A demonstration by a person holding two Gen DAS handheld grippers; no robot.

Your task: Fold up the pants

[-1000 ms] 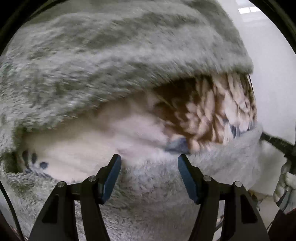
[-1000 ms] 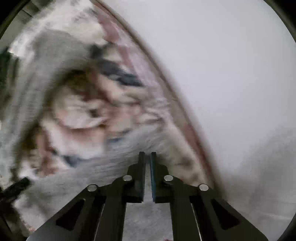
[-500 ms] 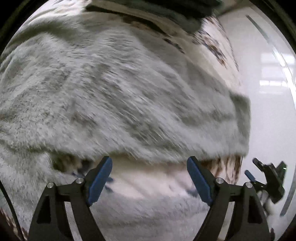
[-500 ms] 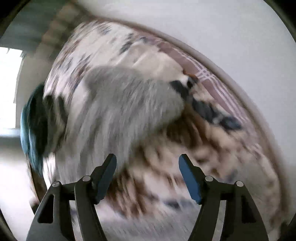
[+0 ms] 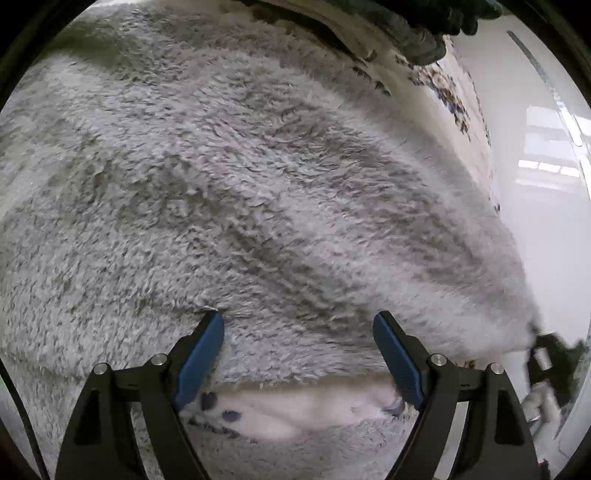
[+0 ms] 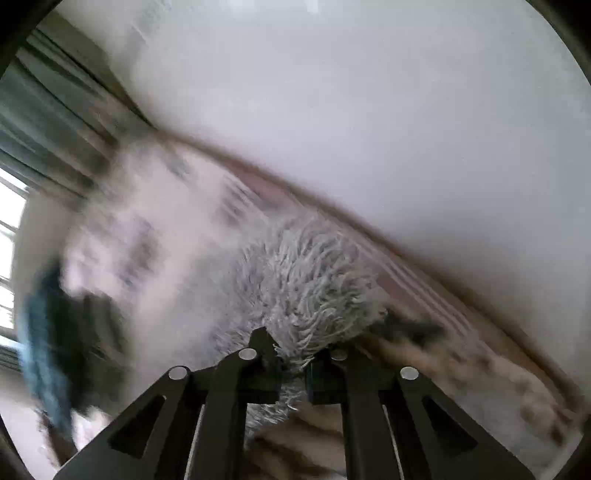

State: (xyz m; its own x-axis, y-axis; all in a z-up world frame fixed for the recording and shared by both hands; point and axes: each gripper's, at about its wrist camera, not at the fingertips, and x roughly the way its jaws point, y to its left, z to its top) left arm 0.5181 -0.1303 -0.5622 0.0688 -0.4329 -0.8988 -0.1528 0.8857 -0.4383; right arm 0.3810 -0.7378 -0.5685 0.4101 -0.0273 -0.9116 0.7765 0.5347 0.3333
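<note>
The fluffy grey pants (image 5: 258, 192) fill the left wrist view, lying folded over on a patterned bedspread (image 5: 295, 406). My left gripper (image 5: 297, 350) is open, its blue pads (image 5: 201, 354) wide apart just over the folded edge, holding nothing. In the right wrist view my right gripper (image 6: 293, 360) is shut on a corner of the grey pants (image 6: 306, 284), with fleece bunched between the fingers. The right gripper also shows at the far right of the left wrist view (image 5: 550, 358), at the pants' corner.
The bedspread (image 6: 155, 229) has a floral print with a striped border (image 6: 413, 280) along a white wall (image 6: 369, 110). Dark clothing (image 5: 424, 22) lies at the far end of the bed, and a blue and dark garment (image 6: 55, 343) lies at the left. Curtains hang by a window at the left.
My right gripper was shut, opened half a second ago, and is now shut on the pants' corner. My left gripper opened wider and moved forward over the folded edge.
</note>
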